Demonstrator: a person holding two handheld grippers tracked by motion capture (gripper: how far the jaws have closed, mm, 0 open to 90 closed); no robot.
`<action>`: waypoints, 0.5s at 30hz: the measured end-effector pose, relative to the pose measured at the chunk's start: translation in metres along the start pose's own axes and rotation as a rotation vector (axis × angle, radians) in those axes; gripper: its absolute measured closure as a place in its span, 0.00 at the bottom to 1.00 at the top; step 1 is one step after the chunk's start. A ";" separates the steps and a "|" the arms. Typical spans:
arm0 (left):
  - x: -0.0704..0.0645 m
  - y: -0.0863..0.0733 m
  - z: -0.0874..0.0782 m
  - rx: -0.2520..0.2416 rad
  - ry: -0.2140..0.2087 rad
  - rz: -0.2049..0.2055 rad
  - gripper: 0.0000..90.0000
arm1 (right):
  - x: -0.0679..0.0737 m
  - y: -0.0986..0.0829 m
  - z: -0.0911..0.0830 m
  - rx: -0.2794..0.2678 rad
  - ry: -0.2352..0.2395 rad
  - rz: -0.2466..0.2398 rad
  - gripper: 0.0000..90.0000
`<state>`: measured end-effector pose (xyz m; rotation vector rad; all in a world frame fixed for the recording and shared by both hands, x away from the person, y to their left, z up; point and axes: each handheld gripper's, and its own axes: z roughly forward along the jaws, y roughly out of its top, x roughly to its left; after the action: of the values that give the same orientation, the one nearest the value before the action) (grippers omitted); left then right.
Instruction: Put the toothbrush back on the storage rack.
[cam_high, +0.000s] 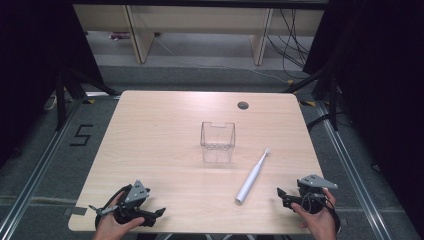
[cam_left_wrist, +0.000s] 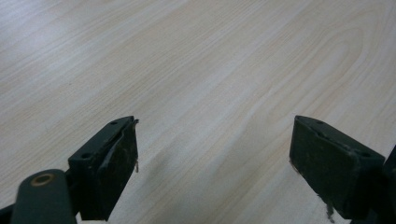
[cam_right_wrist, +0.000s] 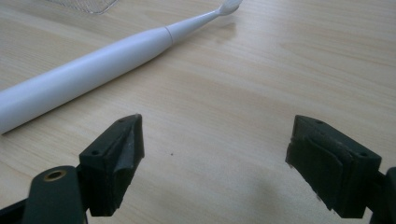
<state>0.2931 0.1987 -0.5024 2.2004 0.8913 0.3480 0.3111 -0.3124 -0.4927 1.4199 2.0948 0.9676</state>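
A white electric toothbrush (cam_high: 253, 176) lies flat on the wooden table (cam_high: 160, 135), head pointing away toward the far right. In the right gripper view the toothbrush (cam_right_wrist: 98, 56) stretches across the upper left, ahead of the jaws. A clear plastic box (cam_high: 218, 141) stands upright at the table's middle, just left of the brush head. My right gripper (cam_high: 283, 196) rests near the front right edge, open and empty (cam_right_wrist: 215, 154), to the right of the brush handle. My left gripper (cam_high: 156, 213) sits at the front left edge, open over bare wood (cam_left_wrist: 214, 154).
A round cable hole (cam_high: 243, 105) sits near the table's far edge. Beyond the table are wooden furniture legs (cam_high: 140, 35) and loose cables (cam_high: 292, 40) on the floor. A floor marking "5" (cam_high: 81, 135) lies to the left.
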 end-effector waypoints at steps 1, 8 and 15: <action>0.000 0.000 0.000 0.000 0.000 0.000 0.16 | 0.000 0.000 0.000 0.000 0.000 0.000 0.21; 0.000 0.000 0.001 0.000 0.004 -0.006 0.16 | 0.003 0.002 0.001 -0.007 0.000 -0.017 0.18; -0.001 0.000 0.001 0.000 0.005 -0.006 0.16 | 0.006 0.010 0.004 -0.032 -0.005 -0.030 0.20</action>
<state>0.2930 0.1973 -0.5032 2.1977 0.9004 0.3507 0.3175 -0.3031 -0.4874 1.3697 2.0816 0.9810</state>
